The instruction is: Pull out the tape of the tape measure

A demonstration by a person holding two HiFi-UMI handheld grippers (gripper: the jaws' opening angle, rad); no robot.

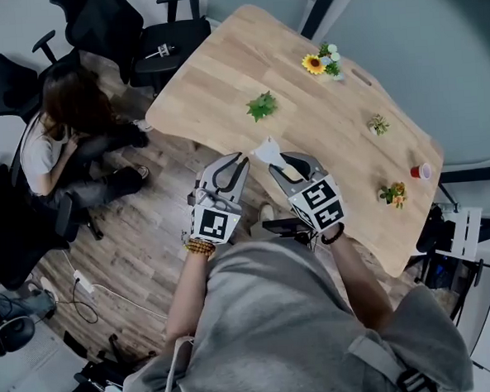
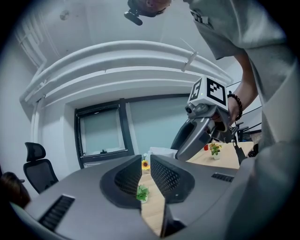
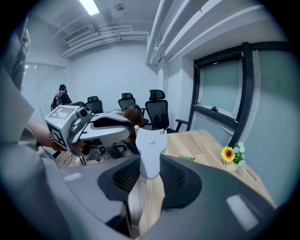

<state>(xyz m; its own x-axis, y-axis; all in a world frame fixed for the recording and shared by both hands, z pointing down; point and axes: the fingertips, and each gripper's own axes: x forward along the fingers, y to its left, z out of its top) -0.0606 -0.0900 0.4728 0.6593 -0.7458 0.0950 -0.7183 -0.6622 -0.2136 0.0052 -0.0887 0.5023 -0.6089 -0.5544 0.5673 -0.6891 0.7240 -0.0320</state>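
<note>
A pale grey-white tape measure [image 1: 266, 151] is clamped between the pads of my right gripper [image 1: 274, 158], held in the air over the near edge of the wooden table [image 1: 333, 144]. In the right gripper view its body [image 3: 151, 154] stands upright between the jaws, and no pulled-out tape shows. My left gripper [image 1: 239, 161] hovers just left of it, jaws a narrow gap apart with nothing between them. Through that gap [image 2: 146, 171] only the table top shows. The right gripper [image 2: 202, 126] appears to the upper right in the left gripper view.
On the table stand a green sprig [image 1: 262, 106], a sunflower pot [image 1: 313, 63], a small plant [image 1: 378, 125], a flower pot [image 1: 393, 193] and a red cup [image 1: 421, 171]. A person [image 1: 67, 136] sits at the left among black office chairs [image 1: 102, 26].
</note>
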